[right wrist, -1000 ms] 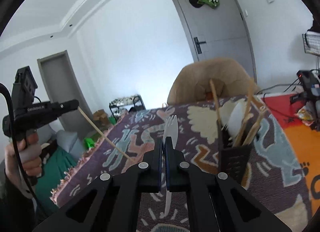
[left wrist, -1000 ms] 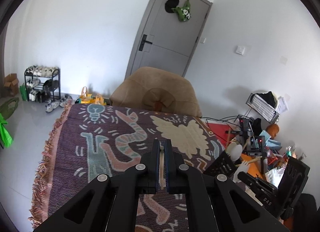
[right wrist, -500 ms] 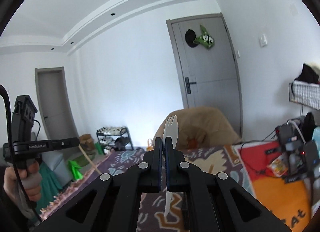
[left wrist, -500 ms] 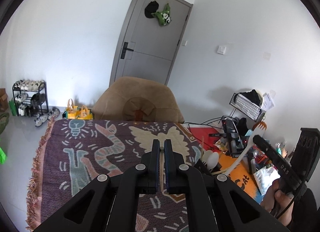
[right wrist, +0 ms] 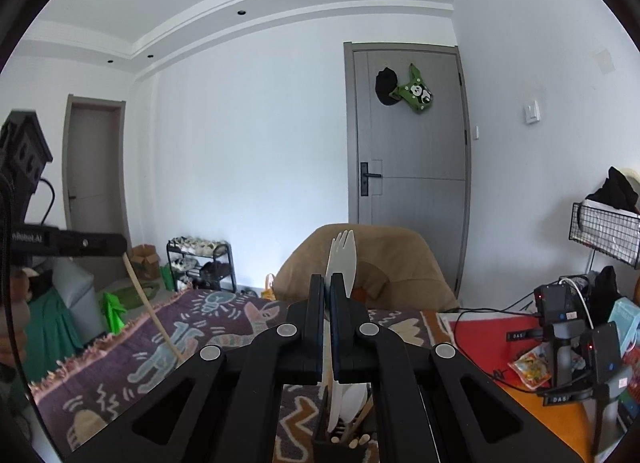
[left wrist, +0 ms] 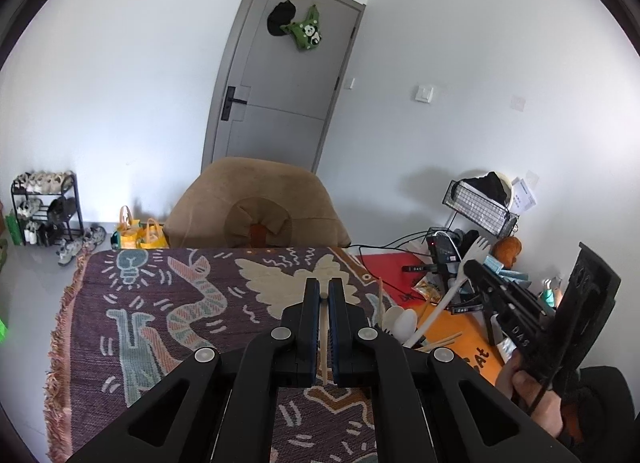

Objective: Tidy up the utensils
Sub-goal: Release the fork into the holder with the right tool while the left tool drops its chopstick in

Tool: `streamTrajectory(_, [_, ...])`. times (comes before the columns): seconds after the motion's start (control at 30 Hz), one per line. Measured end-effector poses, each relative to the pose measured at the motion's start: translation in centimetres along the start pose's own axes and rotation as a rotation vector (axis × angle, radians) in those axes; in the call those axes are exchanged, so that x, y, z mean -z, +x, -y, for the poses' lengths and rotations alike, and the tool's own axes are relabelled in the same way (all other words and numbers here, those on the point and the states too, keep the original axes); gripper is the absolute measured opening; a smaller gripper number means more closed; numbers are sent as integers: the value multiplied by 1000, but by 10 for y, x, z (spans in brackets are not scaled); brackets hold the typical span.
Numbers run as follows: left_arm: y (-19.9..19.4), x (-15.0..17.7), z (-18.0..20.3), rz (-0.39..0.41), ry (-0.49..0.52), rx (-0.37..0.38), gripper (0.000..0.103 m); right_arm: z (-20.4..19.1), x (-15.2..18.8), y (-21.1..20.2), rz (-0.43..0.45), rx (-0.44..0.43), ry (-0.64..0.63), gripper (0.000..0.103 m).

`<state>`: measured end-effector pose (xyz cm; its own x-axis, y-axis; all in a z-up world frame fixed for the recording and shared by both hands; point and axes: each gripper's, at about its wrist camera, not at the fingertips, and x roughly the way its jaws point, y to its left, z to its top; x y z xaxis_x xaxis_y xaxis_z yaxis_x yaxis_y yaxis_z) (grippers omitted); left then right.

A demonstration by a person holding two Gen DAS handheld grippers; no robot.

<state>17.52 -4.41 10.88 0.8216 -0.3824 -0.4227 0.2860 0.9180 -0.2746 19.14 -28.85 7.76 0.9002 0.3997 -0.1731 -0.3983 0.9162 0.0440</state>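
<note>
From the left wrist, the left gripper [left wrist: 324, 291] is clenched on a chopstick [left wrist: 323, 339] over the blanket [left wrist: 160, 323], while from the right wrist the right gripper [right wrist: 328, 287] pinches a white fork [right wrist: 340, 259] above the holder [right wrist: 340, 443], so lower it straight, tines up.
</note>
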Motion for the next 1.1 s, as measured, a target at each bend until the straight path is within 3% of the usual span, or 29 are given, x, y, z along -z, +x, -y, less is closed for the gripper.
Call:
streamTrajectory(0.1, [5, -3, 3, -7, -4, 18, 4, 3, 6, 11, -68, 5, 26, 5])
streamTrajectory(0.13, [7, -4, 5, -9, -5, 25, 4, 9, 8, 15, -104, -10, 54, 10])
streamTrajectory(0.2, [11, -6, 11, -10, -2, 40, 4, 16, 12, 9, -103, -31, 93, 30])
streamTrajectory(0.23, [12, -8, 14, -9, 1, 46, 4, 21, 15, 3, -89, -23, 118, 50])
streamTrajectory(0.27, [13, -9, 17, -8, 6, 52, 4, 24, 15, -3, -78, -17, 136, 60])
streamTrajectory(0.67, [27, -24, 65, 7, 61, 142, 4, 71, 52, -58, -122, 58, 366, 61])
streamTrajectory(0.87, [42, -26, 90, -5, 116, 139, 4, 85, 73, -67, -168, 88, 413, 61])
streamTrajectory(1.1, [67, -19, 111, -43, 181, 56, 4, 87, 96, -65, -228, 75, 435, 61])
